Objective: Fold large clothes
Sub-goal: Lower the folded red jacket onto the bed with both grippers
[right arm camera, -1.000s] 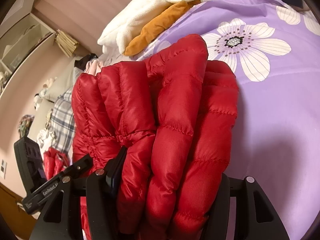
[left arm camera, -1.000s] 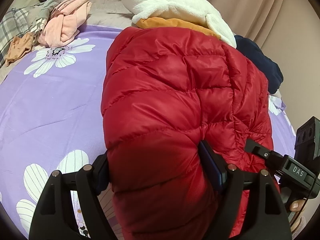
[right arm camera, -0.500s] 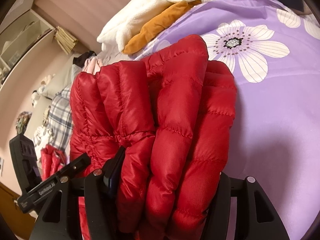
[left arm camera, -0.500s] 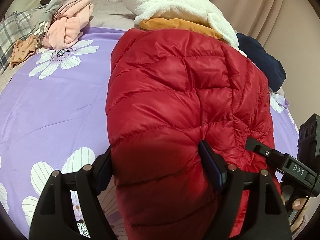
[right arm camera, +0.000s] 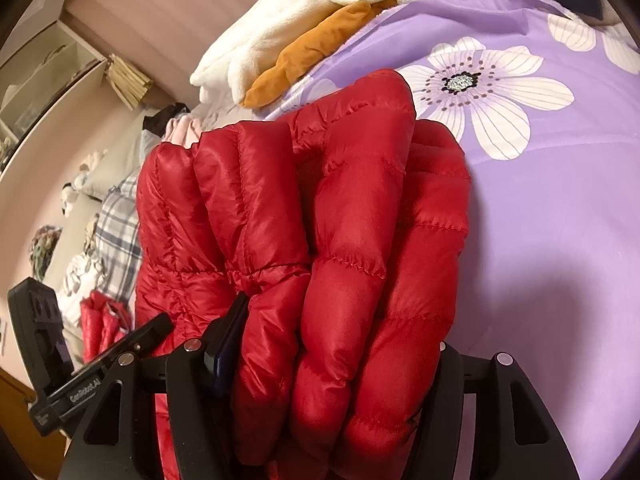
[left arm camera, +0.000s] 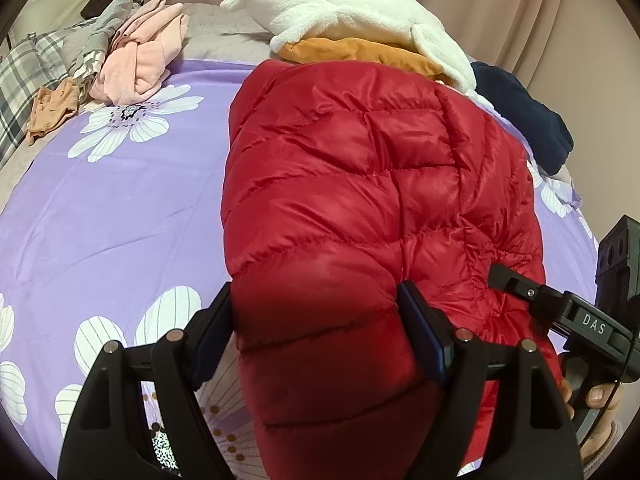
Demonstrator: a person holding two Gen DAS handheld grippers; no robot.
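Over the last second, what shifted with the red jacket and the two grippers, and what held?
Little moved. In the left wrist view the red down jacket and the bed behind it slid slightly rightward and down in frame, so the left gripper drifted a bit with its load. Nothing was released: both the left and the right gripper stay clamped on bunched jacket above the purple floral bedspread.

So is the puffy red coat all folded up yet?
Nearly. The red puffer jacket already looks doubled into a thick bundle; several layers show stacked in the right wrist view. In hand: the left gripper and right gripper both pinch it over the purple flowered bedspread. Left: setting it down flat and letting go. The pink clothes look unfolded too.
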